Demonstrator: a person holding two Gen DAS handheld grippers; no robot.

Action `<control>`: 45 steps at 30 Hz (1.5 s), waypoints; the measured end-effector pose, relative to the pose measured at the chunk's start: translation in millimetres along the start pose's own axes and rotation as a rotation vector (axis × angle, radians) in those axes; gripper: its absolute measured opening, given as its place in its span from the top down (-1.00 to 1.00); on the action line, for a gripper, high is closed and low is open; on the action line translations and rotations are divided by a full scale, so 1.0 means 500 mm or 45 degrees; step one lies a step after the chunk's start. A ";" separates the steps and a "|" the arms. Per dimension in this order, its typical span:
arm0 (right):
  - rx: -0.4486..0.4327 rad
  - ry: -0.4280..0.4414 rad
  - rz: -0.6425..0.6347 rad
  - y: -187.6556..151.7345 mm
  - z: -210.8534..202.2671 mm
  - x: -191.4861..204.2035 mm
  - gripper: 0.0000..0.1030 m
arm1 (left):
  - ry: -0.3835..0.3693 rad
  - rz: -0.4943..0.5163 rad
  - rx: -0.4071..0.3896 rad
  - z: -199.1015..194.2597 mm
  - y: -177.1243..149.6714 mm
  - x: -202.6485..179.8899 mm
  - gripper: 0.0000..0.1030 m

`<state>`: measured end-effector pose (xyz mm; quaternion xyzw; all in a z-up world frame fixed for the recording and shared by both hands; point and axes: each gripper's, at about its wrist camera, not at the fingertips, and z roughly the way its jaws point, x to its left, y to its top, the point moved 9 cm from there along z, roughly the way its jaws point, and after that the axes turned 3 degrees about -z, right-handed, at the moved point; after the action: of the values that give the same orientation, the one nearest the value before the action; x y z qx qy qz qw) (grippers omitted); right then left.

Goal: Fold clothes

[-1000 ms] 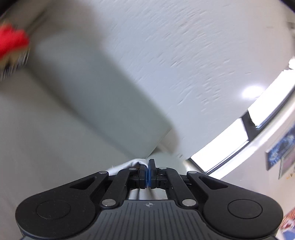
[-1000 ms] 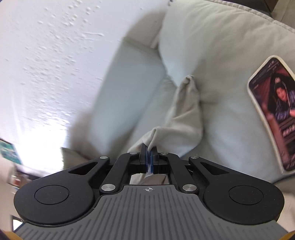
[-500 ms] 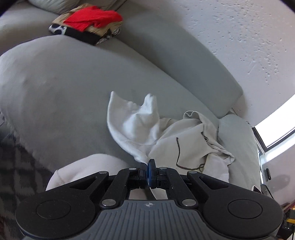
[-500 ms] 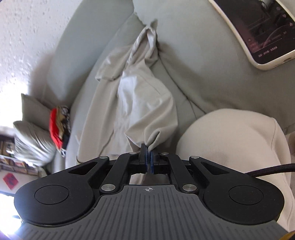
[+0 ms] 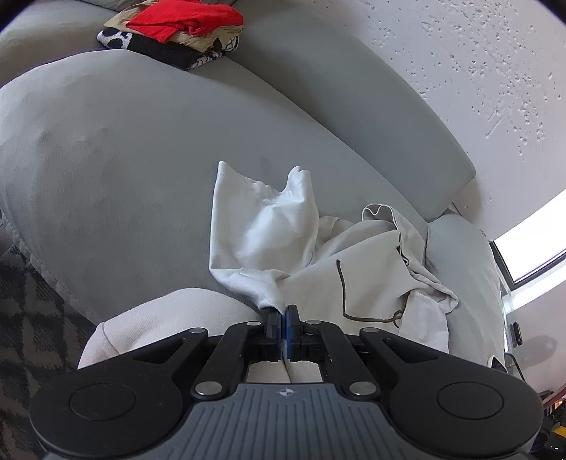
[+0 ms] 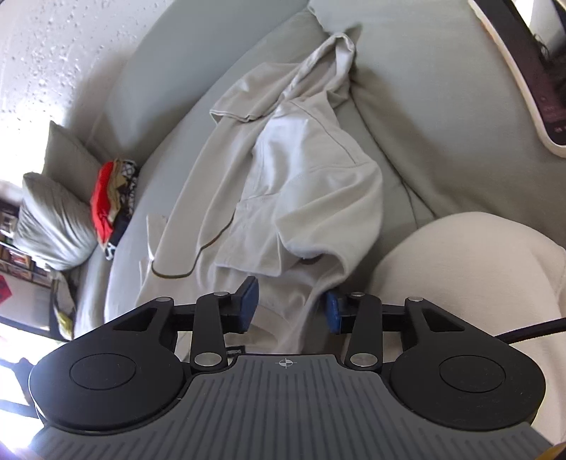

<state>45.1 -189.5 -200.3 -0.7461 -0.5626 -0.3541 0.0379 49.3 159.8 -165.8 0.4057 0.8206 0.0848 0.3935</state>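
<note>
A pale beige garment with a brown drawstring lies crumpled on the grey sofa seat. My left gripper is shut on the near edge of its lighter white part. In the right wrist view the same garment spreads across the seat, and my right gripper is open, its blue pads on either side of a fold of the cloth that lies loose between them.
A folded stack topped with red cloth sits at the far end of the sofa, beside grey cushions. A person's knees in cream trousers are close below both grippers. A phone lies on the sofa back at right.
Both grippers swung down from facing the wall to the sofa, laying the garment on the seat. The right gripper has opened and let go of the cloth; the left stays shut.
</note>
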 end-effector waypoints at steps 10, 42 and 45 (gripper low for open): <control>-0.175 -0.113 0.131 0.005 -0.071 -0.052 0.99 | 0.028 0.025 0.026 0.010 0.010 -0.001 0.84; -0.200 0.097 0.487 -0.003 -0.112 -0.175 0.99 | 0.565 -0.076 0.253 0.123 -0.035 -0.055 0.68; -0.201 0.102 0.485 0.000 -0.109 -0.176 0.99 | 0.537 -0.165 0.259 0.113 -0.033 -0.026 0.91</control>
<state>8.2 -285.9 -210.0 -0.8249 -0.3801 -0.4130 0.0680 84.3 129.3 -204.2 0.3632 0.9132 0.0592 0.1753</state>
